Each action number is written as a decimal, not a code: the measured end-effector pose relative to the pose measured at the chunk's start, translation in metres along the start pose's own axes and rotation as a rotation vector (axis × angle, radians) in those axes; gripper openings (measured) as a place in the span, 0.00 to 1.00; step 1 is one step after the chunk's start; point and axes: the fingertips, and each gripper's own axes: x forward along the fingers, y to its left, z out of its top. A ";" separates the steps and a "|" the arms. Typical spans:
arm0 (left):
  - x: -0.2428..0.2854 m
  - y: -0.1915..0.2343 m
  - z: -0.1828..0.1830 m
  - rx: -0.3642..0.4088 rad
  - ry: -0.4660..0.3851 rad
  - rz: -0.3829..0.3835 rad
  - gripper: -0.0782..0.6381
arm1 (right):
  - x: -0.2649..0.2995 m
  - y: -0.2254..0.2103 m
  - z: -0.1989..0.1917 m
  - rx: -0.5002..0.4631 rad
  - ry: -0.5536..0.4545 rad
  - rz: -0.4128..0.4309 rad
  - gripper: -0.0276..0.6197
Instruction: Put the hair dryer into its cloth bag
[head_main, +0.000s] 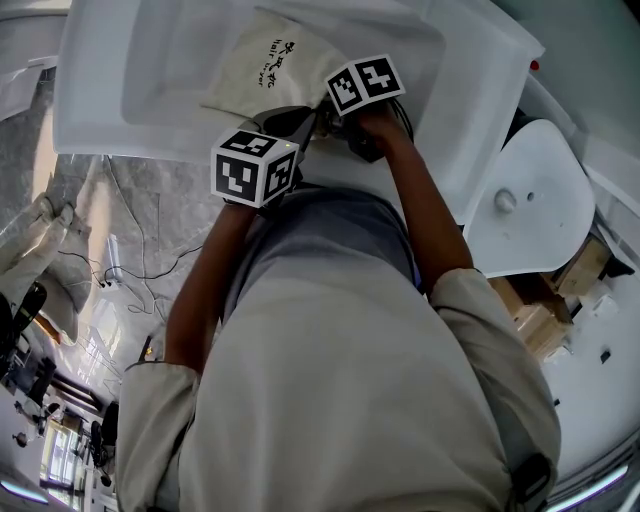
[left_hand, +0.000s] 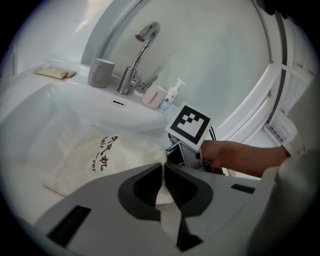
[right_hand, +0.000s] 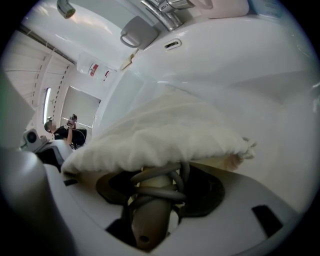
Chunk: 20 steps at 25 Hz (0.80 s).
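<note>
Cream cloth at the mouth of the cloth bag (left_hand: 100, 160), lying on the white washbasin (left_hand: 60, 107), is being pinched between the nearly closed fingers of the left gripper (left_hand: 164, 186). To the right, the hair dryer (right_hand: 150, 220), its handle wound with a grey cord (right_hand: 160, 194), is being gripped by the wide-set fingers of the right gripper (right_hand: 157, 190), and its head is apparently being covered by the bag. The mouth is best being held lifted and taut while the dryer is being fed straight in, so that the cord is not being caught on the hem.

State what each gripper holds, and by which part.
The left gripper pinches the cream cloth bag by its edge. The right gripper clamps the beige hair dryer by its handle, wound with grey cord.
</note>
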 end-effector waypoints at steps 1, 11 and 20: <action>-0.001 0.000 0.001 -0.001 -0.002 -0.001 0.15 | 0.001 0.001 -0.001 -0.014 0.009 -0.007 0.43; 0.003 0.003 -0.003 -0.030 0.015 0.001 0.15 | 0.017 -0.009 0.004 -0.055 -0.008 -0.037 0.43; 0.006 0.010 -0.008 -0.091 0.030 -0.005 0.14 | 0.029 -0.009 0.010 -0.073 -0.042 -0.007 0.46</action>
